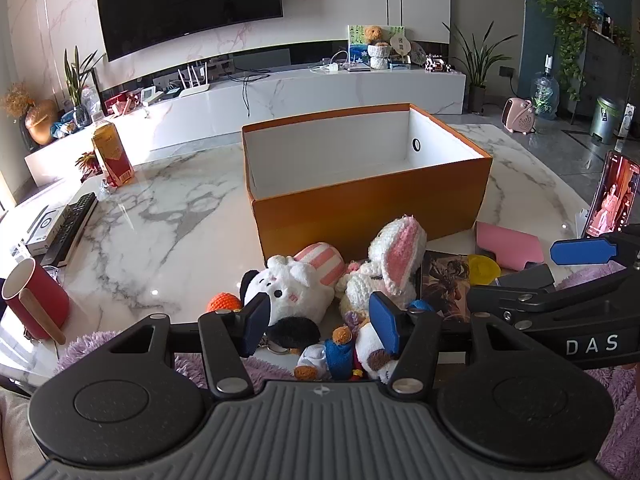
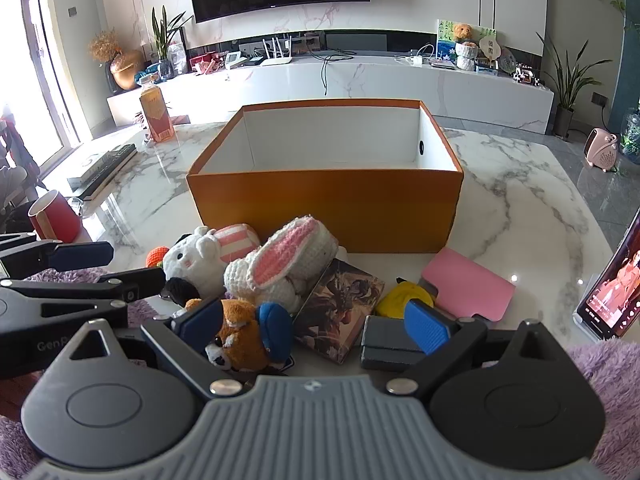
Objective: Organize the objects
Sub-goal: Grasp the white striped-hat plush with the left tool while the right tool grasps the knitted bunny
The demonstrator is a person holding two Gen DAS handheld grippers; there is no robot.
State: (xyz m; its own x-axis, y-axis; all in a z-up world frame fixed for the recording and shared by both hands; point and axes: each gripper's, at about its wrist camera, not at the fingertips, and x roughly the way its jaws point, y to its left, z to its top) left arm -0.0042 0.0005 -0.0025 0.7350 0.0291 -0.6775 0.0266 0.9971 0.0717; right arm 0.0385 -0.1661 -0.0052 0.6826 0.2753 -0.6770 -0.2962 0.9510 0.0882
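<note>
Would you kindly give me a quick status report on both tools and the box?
Both tools open, left tool, right tool, holding nothing. Orange box empty. Toy pile unsorted in front of it. Nothing blocking.

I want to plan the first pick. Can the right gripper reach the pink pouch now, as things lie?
Probably yes. The right gripper is open, holds nothing, and the pink pouch lies uncovered on the table ahead to its right. Only the grey case and the yellow toy lie close by.
</note>
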